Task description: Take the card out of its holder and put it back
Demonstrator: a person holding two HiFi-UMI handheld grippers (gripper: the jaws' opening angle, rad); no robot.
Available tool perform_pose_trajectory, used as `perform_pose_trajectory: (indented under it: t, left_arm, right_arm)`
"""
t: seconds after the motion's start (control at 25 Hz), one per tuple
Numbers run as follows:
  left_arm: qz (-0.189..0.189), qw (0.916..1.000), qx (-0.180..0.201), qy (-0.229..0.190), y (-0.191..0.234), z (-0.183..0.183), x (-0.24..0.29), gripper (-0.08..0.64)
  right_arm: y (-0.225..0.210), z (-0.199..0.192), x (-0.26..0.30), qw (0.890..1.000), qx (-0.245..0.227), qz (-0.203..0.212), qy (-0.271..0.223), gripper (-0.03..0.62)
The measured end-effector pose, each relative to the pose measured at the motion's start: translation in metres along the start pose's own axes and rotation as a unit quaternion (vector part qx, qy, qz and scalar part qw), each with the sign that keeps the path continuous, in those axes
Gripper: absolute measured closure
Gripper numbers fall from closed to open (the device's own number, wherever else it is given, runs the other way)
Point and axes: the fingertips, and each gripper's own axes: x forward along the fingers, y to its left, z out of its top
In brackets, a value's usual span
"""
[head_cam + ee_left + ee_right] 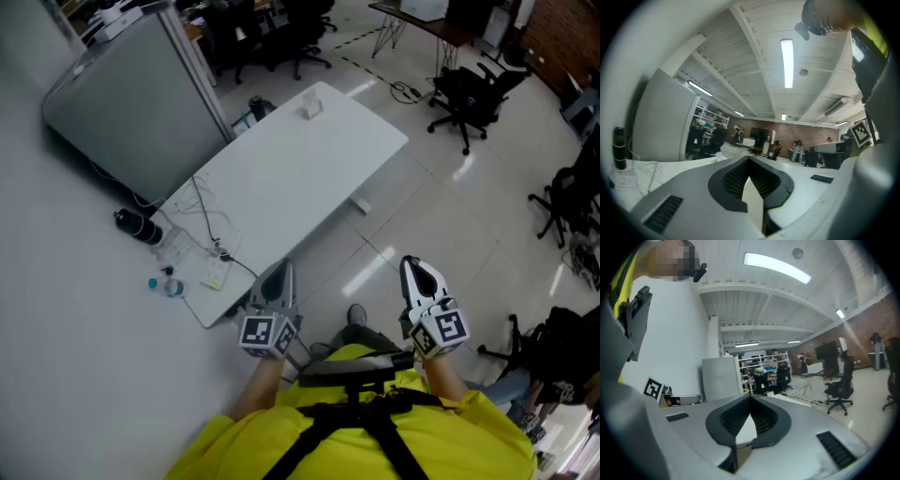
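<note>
A small white card holder with its card (311, 108) stands near the far end of the white table (291, 178) in the head view. Both grippers are held close to my body, short of the table's near corner and far from the holder. My left gripper (278, 274) points at that corner with its jaws together and nothing between them. My right gripper (413, 269) hovers over the floor to the right of the table, also shut and empty. In the left gripper view (749, 163) and the right gripper view (750, 398) the dark pads meet; each gripper points out across the room.
At the table's near left end lie a black bottle (138, 226), loose cables (208, 225), a white power strip (216, 273) and a small blue item (170, 287). A grey partition (131, 103) stands left of the table. Black office chairs (469, 94) are beyond the table, to the right.
</note>
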Motion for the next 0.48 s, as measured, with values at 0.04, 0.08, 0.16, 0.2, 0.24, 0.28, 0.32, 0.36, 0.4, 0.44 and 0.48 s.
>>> perform_pose_trajectory:
  t: [0.04, 0.08, 0.16, 0.2, 0.24, 0.28, 0.32, 0.36, 0.4, 0.44, 0.48]
  left_arm:
    - [-0.010, 0.9999, 0.006, 0.002, -0.008, -0.003, 0.017, 0.558]
    - [-0.020, 0.9997, 0.011, 0.004, -0.016, -0.006, 0.033, 0.558]
    - [-0.034, 0.9993, 0.013, 0.005, -0.039, -0.011, 0.061, 0.558]
    - [-0.040, 0.9991, 0.011, 0.005, -0.054, -0.012, 0.073, 0.558]
    - [-0.046, 0.9989, 0.011, 0.006, -0.070, -0.013, 0.084, 0.558]
    - [-0.049, 0.9987, 0.014, 0.010, -0.083, -0.014, 0.093, 0.558]
    - [-0.050, 0.9985, 0.018, 0.015, -0.088, -0.017, 0.100, 0.558]
    - [-0.047, 0.9984, 0.023, 0.021, -0.086, -0.020, 0.104, 0.558]
    - [-0.041, 0.9984, 0.027, 0.025, -0.079, -0.023, 0.108, 0.558]
    - [-0.032, 0.9987, 0.029, 0.028, -0.072, -0.027, 0.112, 0.558]
    - [-0.021, 0.9990, 0.029, 0.026, -0.068, -0.029, 0.117, 0.558]
  right_arm:
    - [-0.019, -0.001, -0.004, 1.000, 0.003, -0.013, -0.004, 0.586]
    - [-0.038, -0.003, -0.009, 1.000, 0.006, -0.025, -0.006, 0.586]
    - [-0.079, -0.007, -0.022, 0.999, 0.013, -0.050, -0.006, 0.586]
    - [-0.101, -0.008, -0.031, 0.998, 0.018, -0.061, -0.005, 0.586]
    - [-0.121, -0.007, -0.039, 0.997, 0.023, -0.069, -0.004, 0.586]
    - [-0.137, -0.005, -0.044, 0.997, 0.027, -0.072, -0.005, 0.586]
    - [-0.145, -0.002, -0.043, 0.997, 0.029, -0.071, -0.007, 0.586]
    - [-0.147, 0.001, -0.038, 0.997, 0.028, -0.066, -0.011, 0.586]
    - [-0.146, 0.005, -0.030, 0.998, 0.024, -0.057, -0.015, 0.586]
    - [-0.147, 0.010, -0.023, 0.999, 0.016, -0.047, -0.020, 0.586]
    - [-0.151, 0.015, -0.016, 0.999, 0.005, -0.038, -0.023, 0.586]
